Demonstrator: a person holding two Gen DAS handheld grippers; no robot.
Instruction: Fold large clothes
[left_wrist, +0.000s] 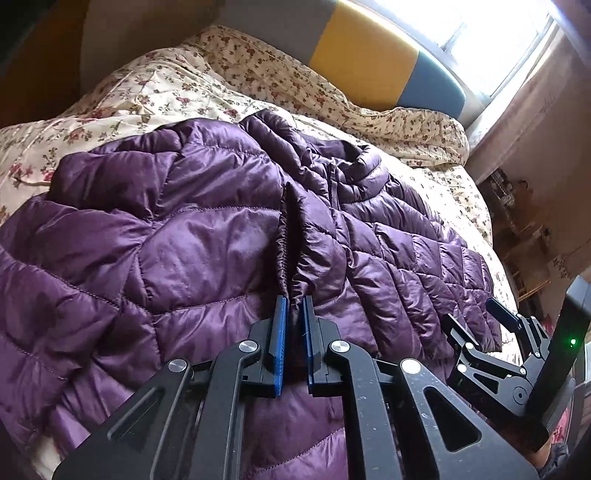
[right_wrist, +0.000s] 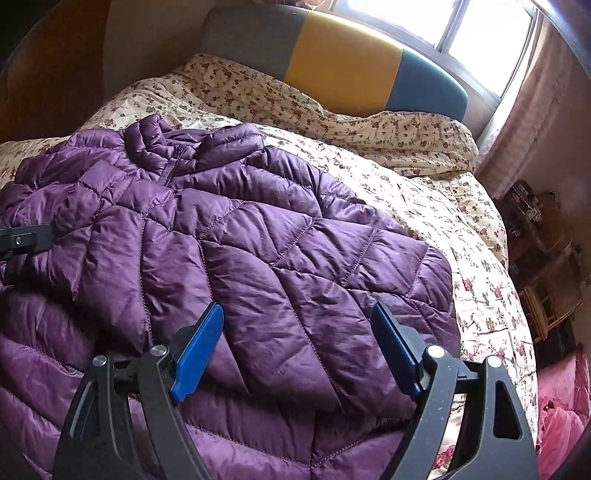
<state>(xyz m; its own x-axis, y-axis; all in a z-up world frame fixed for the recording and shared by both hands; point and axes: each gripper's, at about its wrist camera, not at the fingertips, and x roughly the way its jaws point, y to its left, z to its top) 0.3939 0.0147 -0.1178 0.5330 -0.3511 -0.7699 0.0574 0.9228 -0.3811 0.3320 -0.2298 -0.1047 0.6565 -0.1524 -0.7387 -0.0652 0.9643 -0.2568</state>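
Note:
A purple quilted puffer jacket (left_wrist: 184, 229) lies spread on the bed, collar and zipper toward the headboard. My left gripper (left_wrist: 294, 301) is shut on the elastic cuff of a sleeve (left_wrist: 286, 254) that lies across the jacket's front. In the right wrist view the jacket (right_wrist: 258, 240) fills the left and middle, with a sleeve folded over its front. My right gripper (right_wrist: 297, 314) is open and empty just above that sleeve; it also shows at the right edge of the left wrist view (left_wrist: 498, 325). Part of the left gripper shows at the left edge of the right wrist view (right_wrist: 22, 238).
The jacket rests on a cream floral quilt (right_wrist: 461, 229) covering the bed. A grey, yellow and blue headboard (right_wrist: 343, 70) stands at the back under a bright window (right_wrist: 480, 29). Pink cloth (right_wrist: 565, 410) lies at the lower right. Cluttered shelves (right_wrist: 539, 229) stand right of the bed.

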